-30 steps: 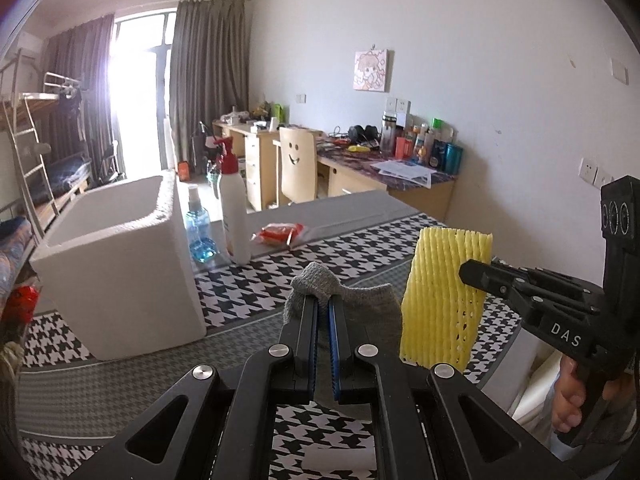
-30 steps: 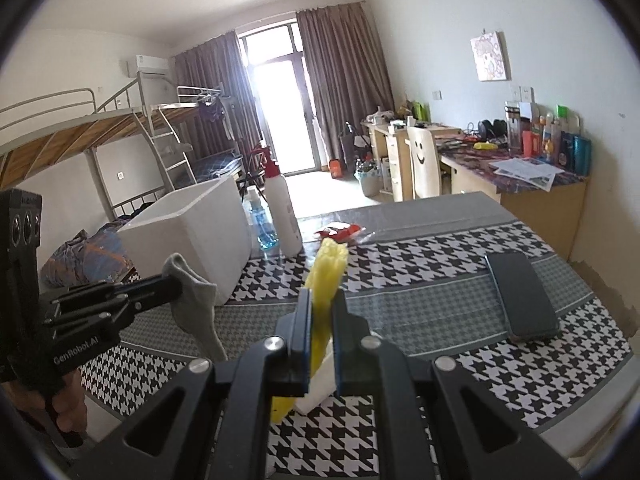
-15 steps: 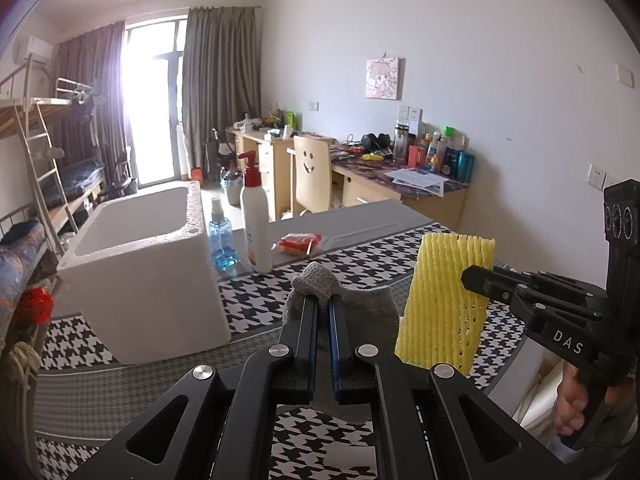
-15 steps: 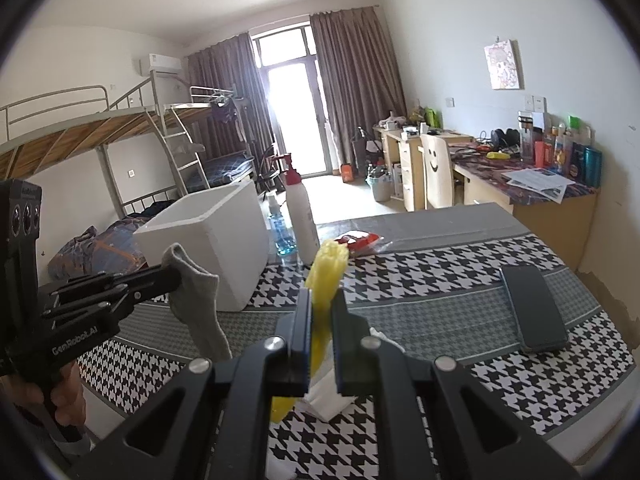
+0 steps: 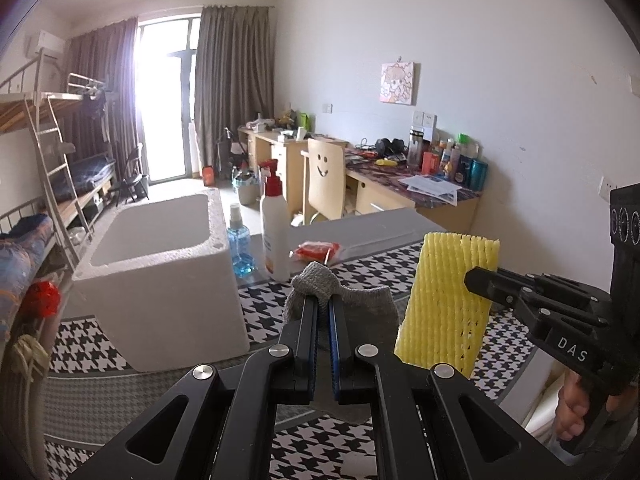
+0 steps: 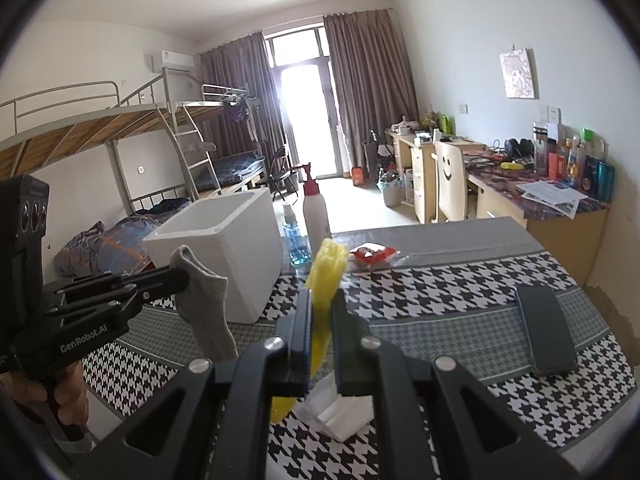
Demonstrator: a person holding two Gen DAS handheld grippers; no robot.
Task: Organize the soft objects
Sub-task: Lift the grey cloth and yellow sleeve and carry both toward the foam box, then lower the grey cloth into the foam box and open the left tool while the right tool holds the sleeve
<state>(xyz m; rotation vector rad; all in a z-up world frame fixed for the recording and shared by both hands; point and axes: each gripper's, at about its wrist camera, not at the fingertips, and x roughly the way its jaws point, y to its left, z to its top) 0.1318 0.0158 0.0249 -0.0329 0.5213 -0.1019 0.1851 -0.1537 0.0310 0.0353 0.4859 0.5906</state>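
Note:
My left gripper (image 5: 323, 300) is shut on a grey sock (image 5: 360, 308), which hangs above the houndstooth tablecloth (image 5: 352, 448). In the right wrist view the same gripper (image 6: 182, 274) holds the sock (image 6: 208, 312) dangling at the left. My right gripper (image 6: 322, 300) is shut on a yellow foam net sleeve (image 6: 326, 264); from the left wrist view this gripper (image 5: 470, 278) pinches the sleeve (image 5: 448, 300) at its right edge. An open white foam box (image 5: 160, 280) stands on the table to the left, also seen as a white box (image 6: 224, 256) beyond the sock.
Behind the box stand a blue spray bottle (image 5: 240, 248), a white pump bottle (image 5: 274, 232) and a red packet (image 5: 316, 249). A dark phone (image 6: 544, 328) lies at the table's right. White folded paper (image 6: 336, 408) lies near the front edge. Bunk beds, desks and a chair fill the room behind.
Both grippers have risen a little with their loads, and the views have tilted up, so the foam box and bottles sit lower and further right in the frame. Both grips are unchanged.

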